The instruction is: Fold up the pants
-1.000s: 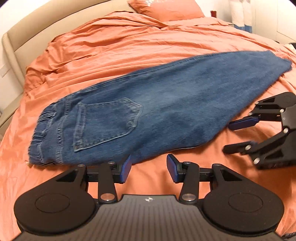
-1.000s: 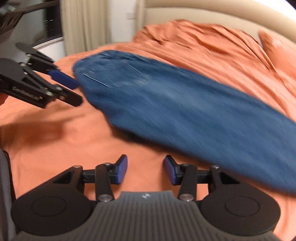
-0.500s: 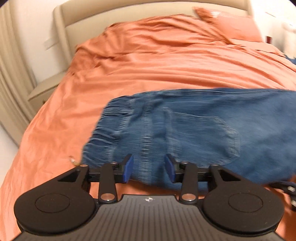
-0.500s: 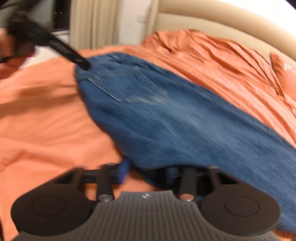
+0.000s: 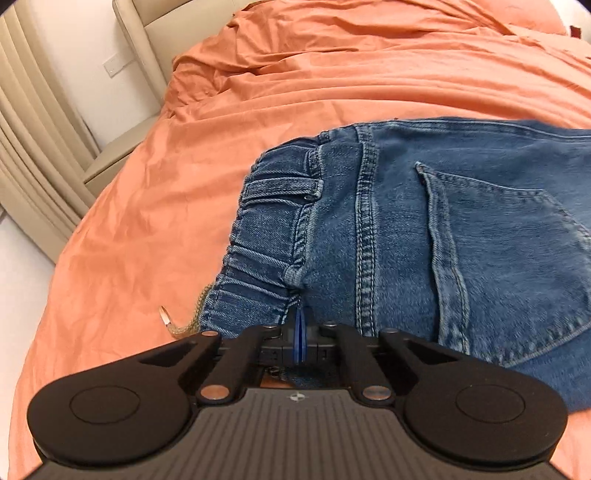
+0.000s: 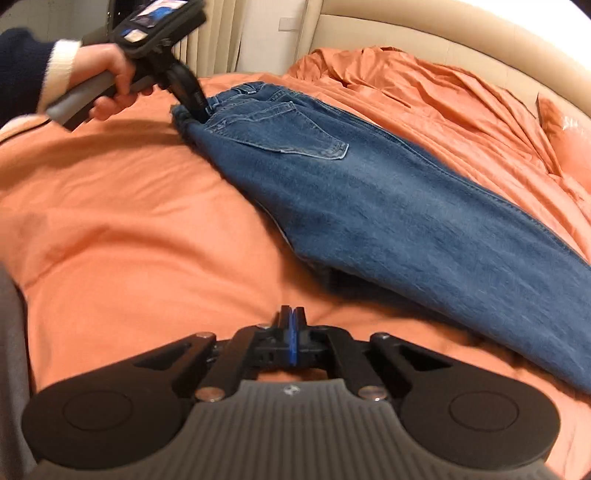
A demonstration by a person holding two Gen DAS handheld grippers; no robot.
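Blue jeans (image 5: 424,236) lie folded lengthwise on the orange bed, back pocket up; they also show in the right wrist view (image 6: 388,199). My left gripper (image 5: 300,332) is shut on the jeans at the near waistband edge, by the elastic band; it shows in the right wrist view (image 6: 197,110) pinching that corner. My right gripper (image 6: 291,325) is shut with its pads together, over the orange cover just in front of the jeans' near edge. It holds no denim that I can see.
The orange duvet (image 5: 332,74) is wrinkled toward the beige headboard (image 6: 443,33). A pillow (image 6: 565,122) lies at the far right. Curtains (image 5: 33,147) and a wall stand left of the bed. A drawstring end (image 5: 177,325) lies beside the waistband.
Both grippers were open and are now shut. The left moved onto the waistband and closed on it. The right had reached the jeans' edge and now sits closed just off it.
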